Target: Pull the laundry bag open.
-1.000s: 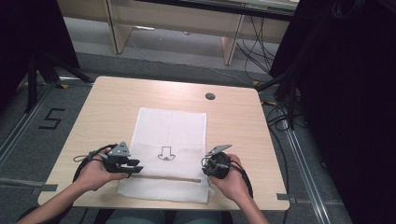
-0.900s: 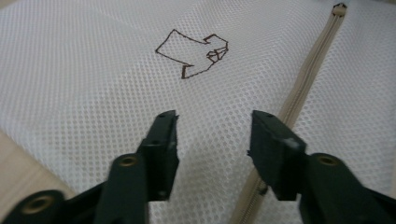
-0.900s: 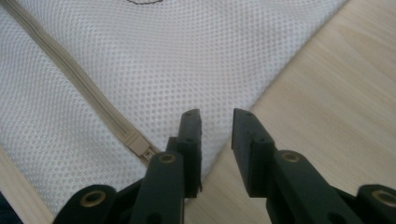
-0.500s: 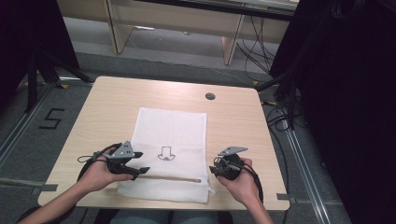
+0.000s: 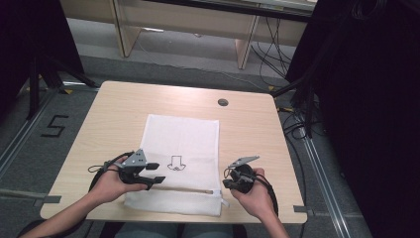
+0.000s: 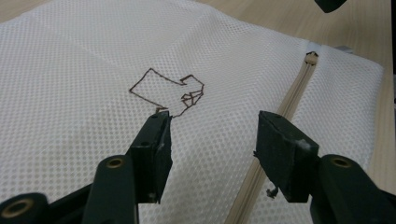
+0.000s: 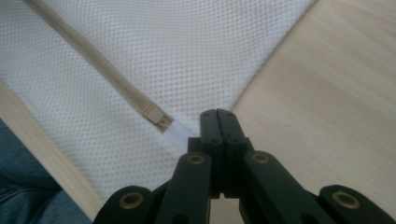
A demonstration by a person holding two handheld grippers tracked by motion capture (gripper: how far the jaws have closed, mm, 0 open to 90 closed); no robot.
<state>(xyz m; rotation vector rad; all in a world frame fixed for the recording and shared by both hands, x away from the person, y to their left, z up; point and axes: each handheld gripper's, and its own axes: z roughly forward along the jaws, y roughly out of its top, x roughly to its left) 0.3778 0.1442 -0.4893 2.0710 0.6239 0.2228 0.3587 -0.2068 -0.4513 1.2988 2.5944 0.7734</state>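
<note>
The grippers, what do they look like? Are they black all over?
Mostly black. The left gripper and the right gripper each carry a grey three-cornered plate on top and trail a black cable. Up close, the jaws are chunky black blocks on arms with round brassy pins. No sleeves show on the forearms.

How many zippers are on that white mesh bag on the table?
1. A single beige zipper runs across the white mesh bag near the edge closest to the person, between the left gripper and the right gripper. The underside is hidden.
</note>
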